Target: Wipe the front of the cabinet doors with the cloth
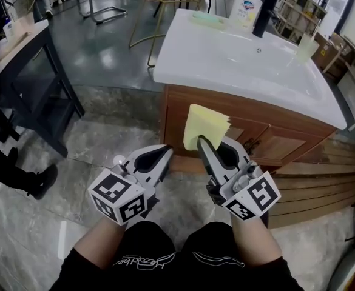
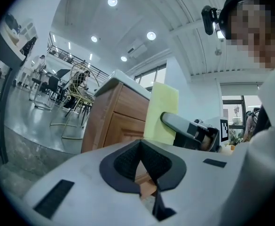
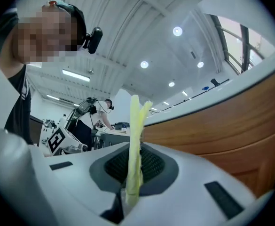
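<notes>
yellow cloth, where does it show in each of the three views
Head view: centre; the yellow cloth stands up from the right gripper.
Left gripper view: right of centre, clamped in the right gripper.
Right gripper view: centre, edge-on between the jaws.
Shared landmark: the wooden cabinet, next to the cloth in all three.

Pale yellow cloth [image 1: 205, 126], brown wooden cabinet doors [image 1: 268, 139], white countertop [image 1: 238, 59].

Upright yellow cloth [image 1: 206, 125] near cabinet doors [image 1: 280, 144]
</notes>
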`<state>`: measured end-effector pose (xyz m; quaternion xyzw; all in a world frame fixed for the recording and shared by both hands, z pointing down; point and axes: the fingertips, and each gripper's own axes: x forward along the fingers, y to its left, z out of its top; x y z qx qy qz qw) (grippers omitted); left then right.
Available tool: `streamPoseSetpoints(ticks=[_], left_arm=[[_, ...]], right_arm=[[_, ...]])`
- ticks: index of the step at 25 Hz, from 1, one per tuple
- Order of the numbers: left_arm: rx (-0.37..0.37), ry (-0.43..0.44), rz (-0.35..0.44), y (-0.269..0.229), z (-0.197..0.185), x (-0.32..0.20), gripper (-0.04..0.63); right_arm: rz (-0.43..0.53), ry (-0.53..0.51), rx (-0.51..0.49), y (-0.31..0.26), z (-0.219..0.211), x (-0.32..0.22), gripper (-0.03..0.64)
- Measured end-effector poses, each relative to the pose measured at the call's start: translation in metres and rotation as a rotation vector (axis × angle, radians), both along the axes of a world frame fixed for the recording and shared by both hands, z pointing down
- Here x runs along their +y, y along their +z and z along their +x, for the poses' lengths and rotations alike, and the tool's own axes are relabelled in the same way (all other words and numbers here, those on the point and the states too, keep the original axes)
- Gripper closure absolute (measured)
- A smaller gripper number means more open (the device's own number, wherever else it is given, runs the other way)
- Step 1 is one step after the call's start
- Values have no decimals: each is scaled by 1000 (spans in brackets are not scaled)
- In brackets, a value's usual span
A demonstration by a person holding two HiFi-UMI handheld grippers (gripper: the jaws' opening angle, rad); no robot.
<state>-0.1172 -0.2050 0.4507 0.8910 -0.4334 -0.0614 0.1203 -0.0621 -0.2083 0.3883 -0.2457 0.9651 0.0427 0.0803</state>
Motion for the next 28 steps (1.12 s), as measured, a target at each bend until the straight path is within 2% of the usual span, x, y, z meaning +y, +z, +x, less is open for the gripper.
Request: streamPoseSetpoints(ticks=[11, 18, 28], left_arm=[[-4, -88, -48, 23, -26, 10, 590], [3, -138, -76, 37, -42, 16, 591], [2, -148, -99, 44, -45, 20, 591]], right_arm=[[-19, 0, 20, 46, -46, -18, 577], [-46, 33, 42, 68, -56, -34, 577], [-27, 95, 80, 77, -60, -48, 577]])
